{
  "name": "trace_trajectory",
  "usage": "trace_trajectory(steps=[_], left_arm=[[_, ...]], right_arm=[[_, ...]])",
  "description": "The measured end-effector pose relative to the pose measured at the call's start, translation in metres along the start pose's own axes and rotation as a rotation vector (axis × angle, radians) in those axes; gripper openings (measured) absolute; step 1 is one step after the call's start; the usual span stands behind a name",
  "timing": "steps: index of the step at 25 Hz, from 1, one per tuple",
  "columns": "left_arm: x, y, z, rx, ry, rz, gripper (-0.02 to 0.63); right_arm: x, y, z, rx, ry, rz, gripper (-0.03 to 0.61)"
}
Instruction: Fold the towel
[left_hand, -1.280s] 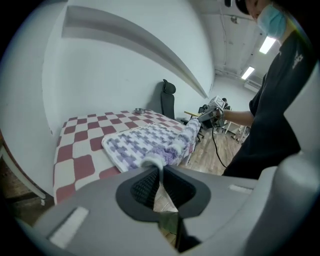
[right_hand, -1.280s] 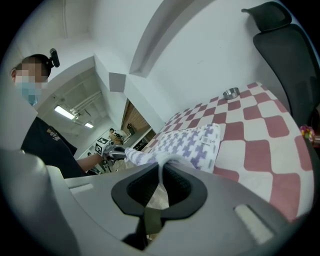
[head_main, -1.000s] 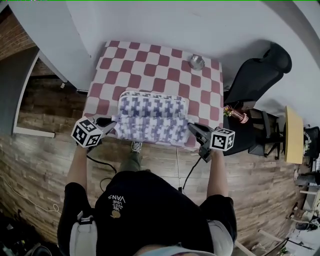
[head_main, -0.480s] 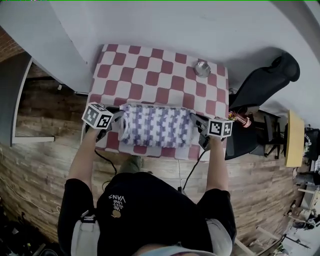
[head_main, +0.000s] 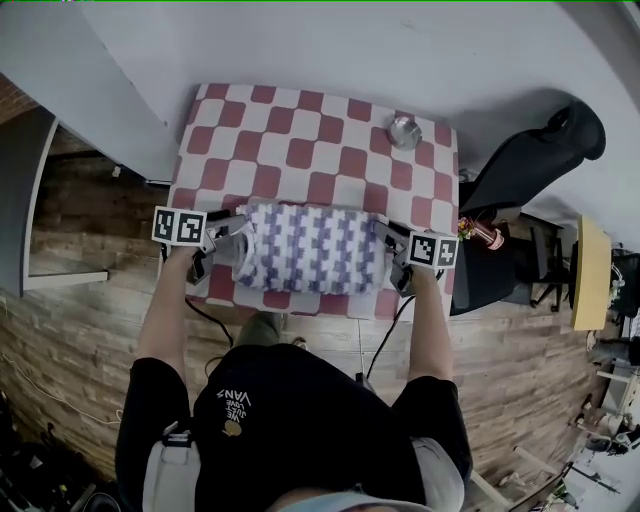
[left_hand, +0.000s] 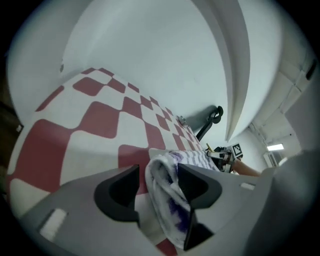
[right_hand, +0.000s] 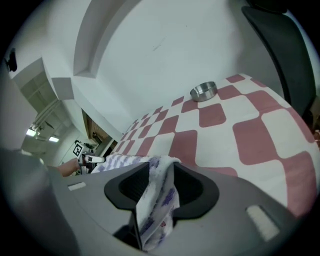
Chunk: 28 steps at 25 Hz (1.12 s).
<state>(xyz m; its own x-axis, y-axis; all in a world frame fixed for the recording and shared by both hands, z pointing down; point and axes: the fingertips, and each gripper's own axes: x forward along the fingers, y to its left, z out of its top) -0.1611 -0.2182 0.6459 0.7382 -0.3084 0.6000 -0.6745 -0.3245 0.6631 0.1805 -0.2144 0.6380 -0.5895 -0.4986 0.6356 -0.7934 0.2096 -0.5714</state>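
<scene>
Left tongs (left_hand: 157, 189) and right tongs (right_hand: 161, 186), jaws just opening, ends of the towel (head_main: 310, 248) apparently loose between them.

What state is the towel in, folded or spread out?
Folded. The towel lies as a narrow band on the checkered table; the left gripper view shows its end doubled over.

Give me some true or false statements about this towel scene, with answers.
A metal bowl sits on the checkered table. True.
The towel lies fully unfolded in one layer. False: it is folded over in layers.
The left gripper has the towel between its fingers. True; those fingers have just been opening.
The right gripper hovers over the bowl. False: it is at the towel's right end, towel between its fingers, which have just been opening.
The table's checks are blue. False: red and white.
</scene>
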Motion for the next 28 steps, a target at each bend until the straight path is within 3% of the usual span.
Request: trace_trajectory(steps=[2,5,8,11,14,17,21,25,28], left_arm=[[-0.016,0.006,0.001,-0.003,-0.038,0.028,0.218],[-0.040,0.001,0.003,0.075,-0.097,0.093,0.218],[-0.062,-0.009,0.005,0.235,-0.174,0.243,0.218],[-0.070,-0.035,0.000,0.464,-0.241,0.375,0.218],[-0.061,-0.069,-0.013,0.653,-0.272,0.405,0.218],[-0.042,-0.096,-0.029,0.775,-0.242,0.380,0.218],[-0.017,-0.090,-0.061,0.794,-0.134,0.389,0.218],[-0.014,-0.059,-0.087,0.712,-0.052,0.435,0.218],[-0.014,-0.041,-0.099,0.619,-0.043,0.430,0.218]], right_arm=[[-0.009,0.002,0.005,0.026,-0.055,0.018,0.227],[-0.031,0.003,0.011,0.074,-0.137,0.031,0.245],[-0.050,0.006,-0.001,0.133,-0.199,0.038,0.250],[-0.060,0.011,-0.026,0.180,-0.235,0.036,0.275],[-0.064,0.010,-0.051,0.223,-0.251,0.010,0.299],[-0.064,0.006,-0.073,0.289,-0.263,-0.032,0.310],[-0.058,0.010,-0.092,0.345,-0.245,-0.014,0.313],[-0.050,0.014,-0.106,0.374,-0.196,0.001,0.313],[-0.048,0.012,-0.107,0.387,-0.182,-0.004,0.313]])
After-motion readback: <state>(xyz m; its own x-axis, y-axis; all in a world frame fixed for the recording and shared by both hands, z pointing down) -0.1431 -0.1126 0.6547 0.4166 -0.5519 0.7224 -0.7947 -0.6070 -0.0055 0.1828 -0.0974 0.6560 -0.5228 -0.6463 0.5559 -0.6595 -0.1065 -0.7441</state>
